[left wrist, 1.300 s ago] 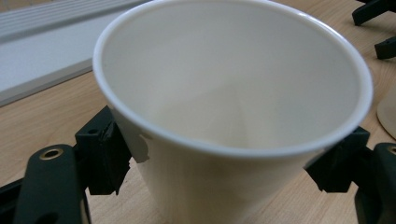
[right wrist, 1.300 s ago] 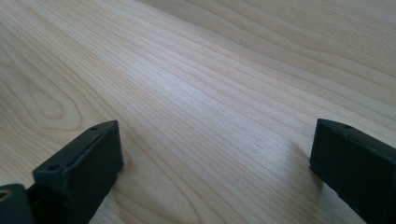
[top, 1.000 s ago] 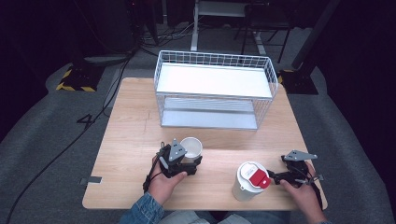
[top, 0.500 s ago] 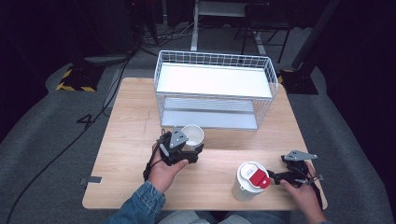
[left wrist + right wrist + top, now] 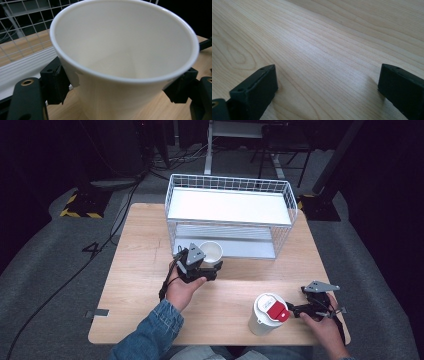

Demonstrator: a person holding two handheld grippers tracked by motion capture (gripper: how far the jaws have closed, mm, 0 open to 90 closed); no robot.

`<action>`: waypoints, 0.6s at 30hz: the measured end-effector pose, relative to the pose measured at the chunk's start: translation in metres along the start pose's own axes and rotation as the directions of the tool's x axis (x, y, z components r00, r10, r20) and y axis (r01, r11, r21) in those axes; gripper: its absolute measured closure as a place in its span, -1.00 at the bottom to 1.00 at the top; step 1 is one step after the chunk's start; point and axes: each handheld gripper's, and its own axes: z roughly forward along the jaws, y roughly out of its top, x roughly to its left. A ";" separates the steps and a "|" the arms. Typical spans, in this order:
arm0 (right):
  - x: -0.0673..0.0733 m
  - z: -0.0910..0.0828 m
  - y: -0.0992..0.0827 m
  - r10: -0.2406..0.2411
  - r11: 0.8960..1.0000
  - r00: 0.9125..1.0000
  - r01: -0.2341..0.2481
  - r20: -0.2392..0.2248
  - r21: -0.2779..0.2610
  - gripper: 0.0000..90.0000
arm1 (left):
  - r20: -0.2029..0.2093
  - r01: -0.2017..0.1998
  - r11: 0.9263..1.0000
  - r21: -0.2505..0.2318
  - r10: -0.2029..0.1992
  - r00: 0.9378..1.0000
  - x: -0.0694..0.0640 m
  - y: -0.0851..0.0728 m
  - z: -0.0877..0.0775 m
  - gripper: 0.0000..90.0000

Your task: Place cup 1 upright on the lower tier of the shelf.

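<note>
- Cup carrying is under way: your left gripper (image 5: 209, 268) is pinching the open white paper cup (image 5: 210, 252), its jaws pressing on the cup's wall from both sides in the left gripper view (image 5: 125, 57).
- You are holding that cup just in front of the white wire two-shelf rack (image 5: 230, 215), at about eleven o'clock from the table's middle, near the mouth of the lower shelf; I judge it is heading there, and it is not yet set down.
- Your right gripper (image 5: 295, 309) is resting on the light wooden table (image 5: 140, 245) at about five o'clock, jaws spread with nothing between them and bare wood ahead in the right gripper view (image 5: 324, 82).
- The white lidded cup with a red tab (image 5: 268, 314) is standing just beside that gripper, apart from its jaws, and is waiting its turn.
- You are working with two cups, one rack with two shelves, one table, two grippers.
</note>
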 end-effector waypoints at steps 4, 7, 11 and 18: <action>0.000 0.000 0.000 0.001 1.000 1.000 -0.001 0.000 0.001 -0.94 | -0.012 0.004 1.000 -0.012 -0.004 1.000 0.004 0.003 0.005 -0.53; 0.000 0.000 0.000 0.000 1.000 1.000 0.000 0.000 0.000 -0.94 | -0.028 0.012 0.999 -0.044 -0.013 1.000 0.009 0.003 0.011 -0.53; 0.000 0.000 0.000 0.000 1.000 1.000 0.000 0.000 0.000 -0.94 | -0.058 0.030 0.999 -0.011 -0.031 0.998 0.018 0.002 0.023 -0.53; 0.000 0.000 0.000 0.000 1.000 1.000 0.000 0.000 0.000 -0.94 | -0.095 0.024 0.998 -0.052 -0.029 0.995 0.026 0.006 0.036 -0.53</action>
